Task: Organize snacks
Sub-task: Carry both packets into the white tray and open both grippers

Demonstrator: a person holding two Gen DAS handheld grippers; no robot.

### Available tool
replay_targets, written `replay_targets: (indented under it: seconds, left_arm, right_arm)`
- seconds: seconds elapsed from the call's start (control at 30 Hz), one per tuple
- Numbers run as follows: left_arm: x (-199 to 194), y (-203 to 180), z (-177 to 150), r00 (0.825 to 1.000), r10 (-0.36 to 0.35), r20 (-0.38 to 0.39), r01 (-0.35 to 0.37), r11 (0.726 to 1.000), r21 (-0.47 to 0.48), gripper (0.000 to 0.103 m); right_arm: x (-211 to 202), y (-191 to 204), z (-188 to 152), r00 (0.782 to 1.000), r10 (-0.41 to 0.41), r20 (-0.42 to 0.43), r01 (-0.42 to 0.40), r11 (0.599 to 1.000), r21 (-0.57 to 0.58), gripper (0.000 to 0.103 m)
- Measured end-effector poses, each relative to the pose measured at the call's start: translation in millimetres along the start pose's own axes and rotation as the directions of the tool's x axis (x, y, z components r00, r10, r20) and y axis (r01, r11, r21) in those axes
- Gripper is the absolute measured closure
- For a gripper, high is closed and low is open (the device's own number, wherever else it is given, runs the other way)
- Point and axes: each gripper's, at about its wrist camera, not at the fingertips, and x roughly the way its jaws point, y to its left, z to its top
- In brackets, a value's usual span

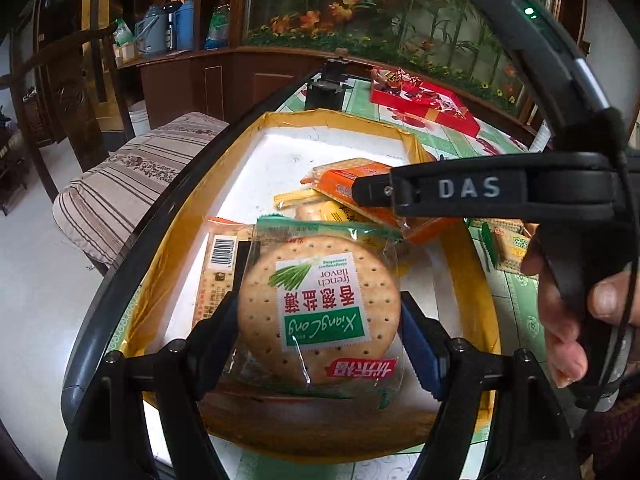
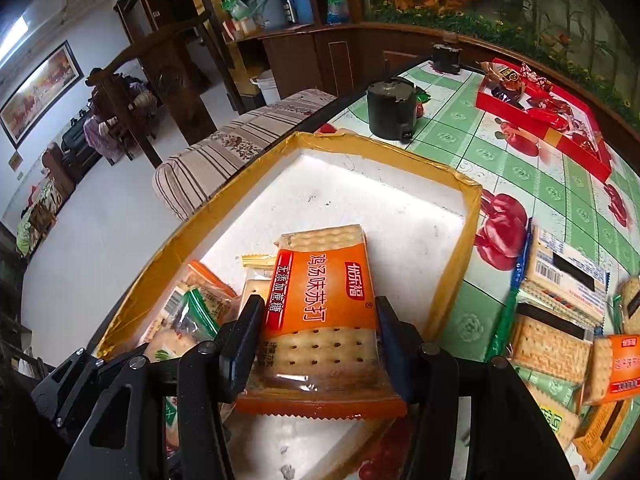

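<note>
My left gripper [image 1: 320,332] is shut on a round cracker pack [image 1: 320,280] with a green label, held over the white tray with a yellow taped rim [image 1: 360,120]. Several snack packs [image 1: 304,200] lie in the tray beneath it. My right gripper [image 2: 320,336] is shut on an orange soda cracker pack [image 2: 320,280], also above the tray [image 2: 452,256]. In the left wrist view the right gripper [image 1: 360,196] reaches in from the right with that orange pack [image 1: 340,180], a hand [image 1: 576,320] on its handle.
Several loose cracker packs [image 2: 560,300] lie on the green checked tablecloth [image 2: 520,168] right of the tray. A red box of sweets [image 2: 548,120] and a black cylinder [image 2: 390,112] stand farther back. A striped cushioned bench [image 2: 240,152] sits beyond the table's left edge.
</note>
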Motion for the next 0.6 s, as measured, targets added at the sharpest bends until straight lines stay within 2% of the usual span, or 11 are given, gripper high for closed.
replay_targets:
  seconds: [0.6]
  left_arm:
    - [1,-1,1,1.0,0.005,0.016,-0.005,1.0,0.009,0.026]
  right_arm:
    - [30,-3,16,0.999,-0.017,-0.031,0.017,1.0,0.02,0.044]
